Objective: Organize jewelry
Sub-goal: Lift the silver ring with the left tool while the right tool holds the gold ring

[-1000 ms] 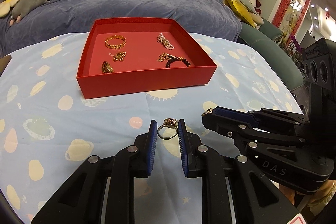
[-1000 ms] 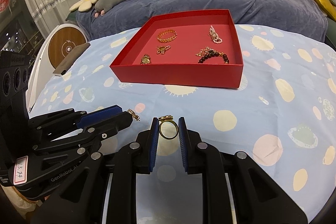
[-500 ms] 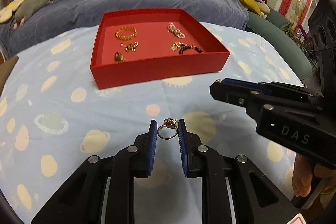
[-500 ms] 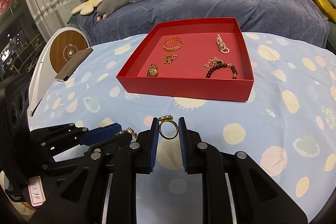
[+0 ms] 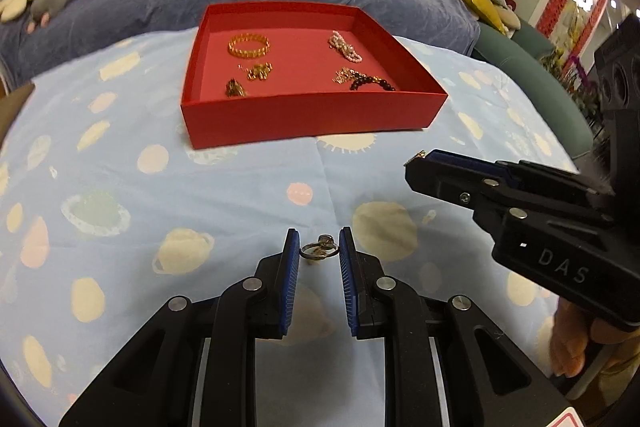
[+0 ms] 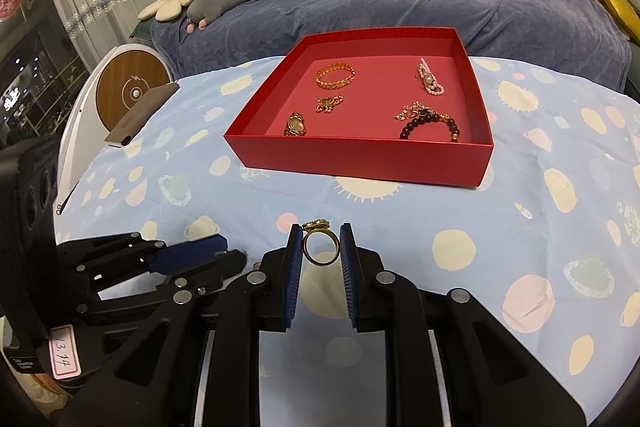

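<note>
Rings go in one at a time: each should travel level over the near wall of the red cardboard tray point(image 6: 360, 159), upper centre, and be released low onto bare floor. The left gripper point(image 5: 319, 251) clamps a silvery ring point(image 5: 319, 251) lying nearly flat; the right gripper point(image 6: 320, 247) clamps a gold ring point(image 6: 320, 247) upright, ornament topmost, hole facing the camera.

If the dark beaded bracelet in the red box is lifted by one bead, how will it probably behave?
The dark beaded bracelet lies in a loose open curve, so it would probably hang floppy rather than keep its shape. Its round beads look smooth, so narrow fingers may slip off one. It lies against a gold chain piece in the red box, which might get dragged along.
</note>
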The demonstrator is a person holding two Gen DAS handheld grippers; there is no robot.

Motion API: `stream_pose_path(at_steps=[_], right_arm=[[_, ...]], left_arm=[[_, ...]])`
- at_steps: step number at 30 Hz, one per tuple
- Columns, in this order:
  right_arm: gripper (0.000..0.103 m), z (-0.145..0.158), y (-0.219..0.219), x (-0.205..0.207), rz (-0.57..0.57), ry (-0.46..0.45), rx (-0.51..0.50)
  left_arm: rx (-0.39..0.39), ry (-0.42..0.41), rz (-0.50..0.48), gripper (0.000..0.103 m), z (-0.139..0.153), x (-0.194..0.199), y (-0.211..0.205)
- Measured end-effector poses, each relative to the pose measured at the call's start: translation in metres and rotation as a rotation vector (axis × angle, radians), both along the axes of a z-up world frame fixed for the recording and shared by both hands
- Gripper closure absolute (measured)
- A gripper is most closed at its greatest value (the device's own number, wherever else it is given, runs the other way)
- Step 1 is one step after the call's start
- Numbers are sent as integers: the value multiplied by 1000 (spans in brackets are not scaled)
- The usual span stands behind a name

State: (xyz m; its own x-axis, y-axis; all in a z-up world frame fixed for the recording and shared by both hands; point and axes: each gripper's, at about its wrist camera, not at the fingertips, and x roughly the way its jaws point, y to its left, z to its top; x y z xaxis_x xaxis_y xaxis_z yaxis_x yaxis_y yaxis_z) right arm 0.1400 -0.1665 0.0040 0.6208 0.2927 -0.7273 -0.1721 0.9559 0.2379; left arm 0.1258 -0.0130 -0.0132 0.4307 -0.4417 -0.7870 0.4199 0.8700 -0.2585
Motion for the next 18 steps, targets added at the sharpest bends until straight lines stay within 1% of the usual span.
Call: stream_pose_path(at_steps=[1, 4, 13, 18], right_arm=[[85, 0, 0, -1, -1, -1, 0], [85, 1, -2, -1, -3, -4, 2], [85, 1, 1, -1, 7, -2, 10], [85, 2, -1, 1, -2, 0, 21]], left_arm=[[-32, 6, 4, 86, 2, 0, 2], [-3, -59, 9, 86, 13, -3, 2], [-33, -54, 62, 86, 22, 10, 14], [-41, -59, 76, 86, 26, 14, 13]])
